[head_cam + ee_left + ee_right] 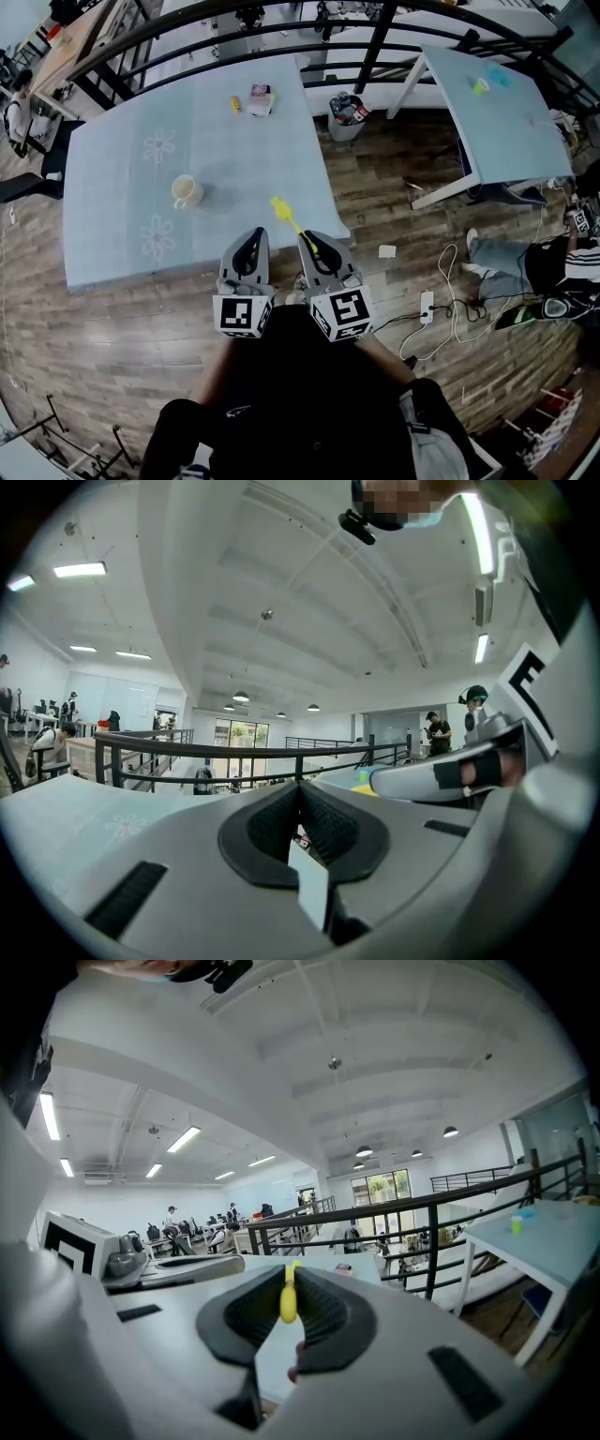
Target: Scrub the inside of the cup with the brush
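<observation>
The cup (pixel 187 191) is sitting on the table (pixel 112 225), toward its near left part, well apart from the brush (pixel 286 217). The brush is jutting forward over the table's near right corner from between the jaws of the right gripper (pixel 311 242). The left gripper (pixel 251 234) is hovering just beside it, on its left. A bin (pixel 345 122) is standing on the floor between this table and a second table (pixel 497 103) to the right, and a railing (pixel 375 47) is running behind both.
</observation>
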The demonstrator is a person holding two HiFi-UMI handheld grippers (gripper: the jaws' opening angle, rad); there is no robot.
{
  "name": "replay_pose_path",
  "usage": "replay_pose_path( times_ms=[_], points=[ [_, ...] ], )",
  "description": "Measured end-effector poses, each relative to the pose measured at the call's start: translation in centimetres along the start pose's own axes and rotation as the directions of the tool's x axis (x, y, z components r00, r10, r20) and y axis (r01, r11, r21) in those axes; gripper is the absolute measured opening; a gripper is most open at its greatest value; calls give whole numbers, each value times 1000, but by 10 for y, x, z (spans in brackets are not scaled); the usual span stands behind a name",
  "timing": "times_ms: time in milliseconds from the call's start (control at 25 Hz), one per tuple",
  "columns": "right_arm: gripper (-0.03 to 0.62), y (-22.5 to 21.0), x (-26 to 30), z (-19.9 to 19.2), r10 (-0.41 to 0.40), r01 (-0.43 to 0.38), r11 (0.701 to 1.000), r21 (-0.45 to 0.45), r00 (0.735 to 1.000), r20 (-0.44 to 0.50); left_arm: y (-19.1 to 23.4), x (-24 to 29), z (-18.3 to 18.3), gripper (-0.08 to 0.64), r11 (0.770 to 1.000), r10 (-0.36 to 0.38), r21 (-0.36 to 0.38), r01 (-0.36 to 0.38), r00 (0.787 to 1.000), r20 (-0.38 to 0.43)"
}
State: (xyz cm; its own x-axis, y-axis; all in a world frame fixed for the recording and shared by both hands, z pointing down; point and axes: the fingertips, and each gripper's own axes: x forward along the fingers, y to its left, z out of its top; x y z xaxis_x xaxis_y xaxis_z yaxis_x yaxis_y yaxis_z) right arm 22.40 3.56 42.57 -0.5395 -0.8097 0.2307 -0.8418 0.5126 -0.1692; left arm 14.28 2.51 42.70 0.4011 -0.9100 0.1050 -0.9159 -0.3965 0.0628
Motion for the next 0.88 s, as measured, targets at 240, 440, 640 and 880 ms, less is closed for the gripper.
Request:
replay_pose_path(
  times_ms=[240, 440, 640, 880],
  points=[
    [38, -4, -2, -2, -16, 16, 1000, -3, 1000, 0, -4, 4, -3, 12, 1000, -12, 7, 12, 1000, -9],
    [38, -4, -2, -3, -9, 9, 1000, -2, 1000, -4, -7, 4, -5, 12, 1000, -14, 3, 14, 1000, -14],
    [38, -5, 0, -2, 0, 0, 1000, -9, 1000, -3, -5, 7, -6, 12, 1000, 1, -6, -1, 1000, -19],
    [38, -5, 6, 0, 10, -10, 1000, -11, 1000, -7, -3, 9, -5, 12, 1000, 2, 10, -2, 1000, -22]
  ],
)
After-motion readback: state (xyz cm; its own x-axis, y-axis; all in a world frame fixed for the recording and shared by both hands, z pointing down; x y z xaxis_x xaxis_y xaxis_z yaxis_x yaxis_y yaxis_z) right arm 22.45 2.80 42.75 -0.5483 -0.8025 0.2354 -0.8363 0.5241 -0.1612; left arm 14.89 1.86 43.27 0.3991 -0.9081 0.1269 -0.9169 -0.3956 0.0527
